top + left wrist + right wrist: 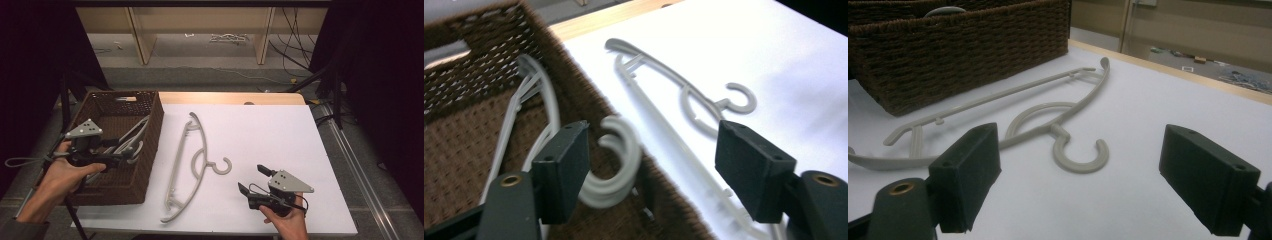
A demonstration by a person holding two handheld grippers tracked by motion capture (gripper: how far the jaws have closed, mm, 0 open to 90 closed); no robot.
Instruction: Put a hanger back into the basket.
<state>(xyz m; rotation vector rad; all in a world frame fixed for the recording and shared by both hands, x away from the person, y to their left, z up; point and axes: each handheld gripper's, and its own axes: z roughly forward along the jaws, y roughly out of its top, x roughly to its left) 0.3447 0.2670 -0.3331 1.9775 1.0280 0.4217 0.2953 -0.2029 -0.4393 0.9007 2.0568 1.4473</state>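
1. Far left: dark brown wicker basket (pixel 145 150) standing on the left edge of the bench (pixel 280 135), partly off its white cover.
2. Inside the basket: grey plastic hangers (pixel 131 137) lying in a loose pile, hooks curling up near the right wall, seen up close in the left gripper view (pixel 616 165).
3. Over the basket: left hand-held gripper (pixel 131 152) held in the person's left hand (pixel 62 175), pointing toward the right wall; jaws spread wide apart, nothing pressed between the pads, hooks of the piled hangers just beyond the left jaw.
4. Just right of the basket: one grey plastic hanger (pixel 192 170) lying flat on the white bench cover, long axis running away from the person, hook toward the right, apart from the basket wall and from both grippers.
5. Right of that hanger: right hand-held gripper (pixel 252 179) in the person's right hand (pixel 287 220), low over the bench near its front edge, aimed at the hanger's hook (pixel 1080 155); jaws standing wide apart, empty.
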